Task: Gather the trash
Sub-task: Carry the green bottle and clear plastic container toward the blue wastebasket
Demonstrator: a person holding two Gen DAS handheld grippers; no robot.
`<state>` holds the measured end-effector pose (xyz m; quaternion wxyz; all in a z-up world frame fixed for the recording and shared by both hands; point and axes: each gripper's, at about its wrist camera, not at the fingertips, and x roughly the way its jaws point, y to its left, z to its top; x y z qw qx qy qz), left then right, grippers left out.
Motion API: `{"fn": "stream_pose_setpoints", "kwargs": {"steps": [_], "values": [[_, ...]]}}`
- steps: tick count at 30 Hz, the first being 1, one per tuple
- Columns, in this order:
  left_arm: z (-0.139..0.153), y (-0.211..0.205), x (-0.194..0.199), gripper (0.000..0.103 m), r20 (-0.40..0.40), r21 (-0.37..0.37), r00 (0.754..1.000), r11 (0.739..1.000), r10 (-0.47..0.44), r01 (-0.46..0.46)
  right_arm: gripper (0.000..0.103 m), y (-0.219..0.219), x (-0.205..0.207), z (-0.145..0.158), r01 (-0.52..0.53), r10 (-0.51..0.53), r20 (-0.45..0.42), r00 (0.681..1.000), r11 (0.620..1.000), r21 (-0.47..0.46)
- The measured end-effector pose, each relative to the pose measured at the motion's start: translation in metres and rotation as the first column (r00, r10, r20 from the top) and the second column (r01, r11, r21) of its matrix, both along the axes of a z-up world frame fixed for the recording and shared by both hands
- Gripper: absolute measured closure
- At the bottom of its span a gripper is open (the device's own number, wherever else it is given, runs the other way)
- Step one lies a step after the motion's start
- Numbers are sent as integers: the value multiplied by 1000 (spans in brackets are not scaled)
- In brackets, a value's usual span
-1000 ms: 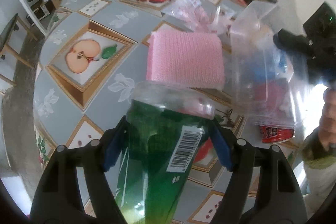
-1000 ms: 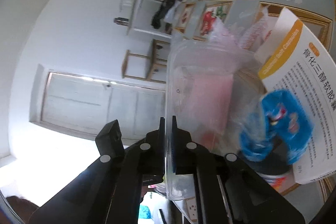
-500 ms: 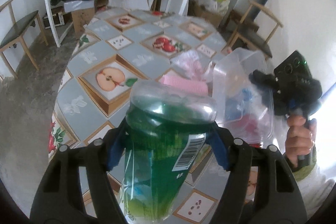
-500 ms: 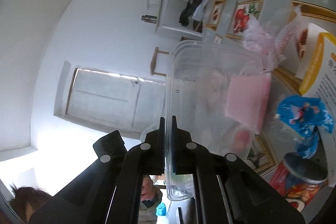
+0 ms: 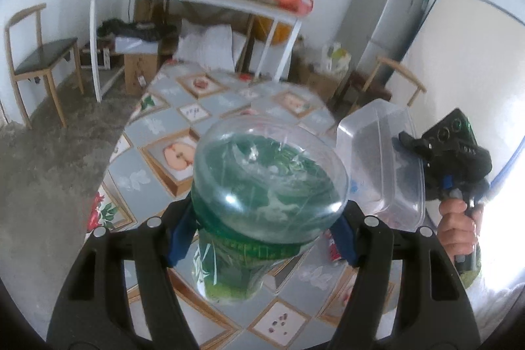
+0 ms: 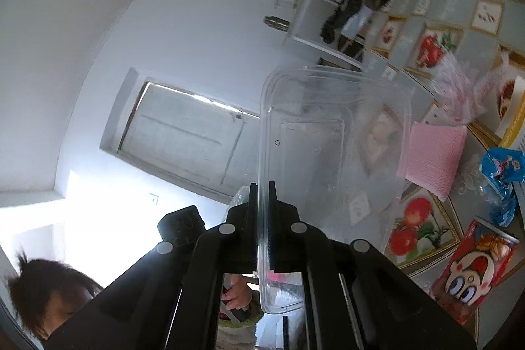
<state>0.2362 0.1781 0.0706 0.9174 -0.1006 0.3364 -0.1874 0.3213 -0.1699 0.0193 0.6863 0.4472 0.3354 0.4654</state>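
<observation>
Above the table (image 5: 226,107): both grippers hold trash, lifted clear.
Left gripper (image 5: 262,238): jaws wide, clamped around a green plastic bottle (image 5: 269,182).
Right gripper (image 6: 261,218): jaws narrow, pinching a clear plastic container's (image 6: 331,136) rim.
On the table: pink cloth (image 6: 433,153), blue wrapper (image 6: 502,173).

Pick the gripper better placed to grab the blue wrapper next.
Neither is free: the left gripper clamps the green bottle, the right gripper pinches the clear container. Right sits nearer the blue wrapper.
</observation>
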Motion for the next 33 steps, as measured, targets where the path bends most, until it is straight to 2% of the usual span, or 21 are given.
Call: {"fn": "stream_pose_setpoints", "kwargs": {"steps": [7,10,14,21,26,33], "values": [[28,-17,-46,37,148,-112,985,991,91,-75,98,-19,-33,36,36,-34,92,995,999,-16],[38,-29,-65,37,195,-187,975,980,107,-70,98,-33,-53,51,74,-68,124,990,996,-44],[49,-46,-84,37,240,-250,966,968,96,-34,98,-58,-83,67,153,-139,166,976,986,-73],[52,-86,-100,37,252,-268,968,961,8,62,98,-112,-137,74,303,-286,188,940,950,-70],[50,-118,-107,37,244,-262,968,957,-62,128,98,-143,-165,61,373,-361,158,919,926,-56],[56,-148,-111,37,260,-248,959,952,-112,179,98,-180,-193,47,451,-443,129,887,891,-42]]}}
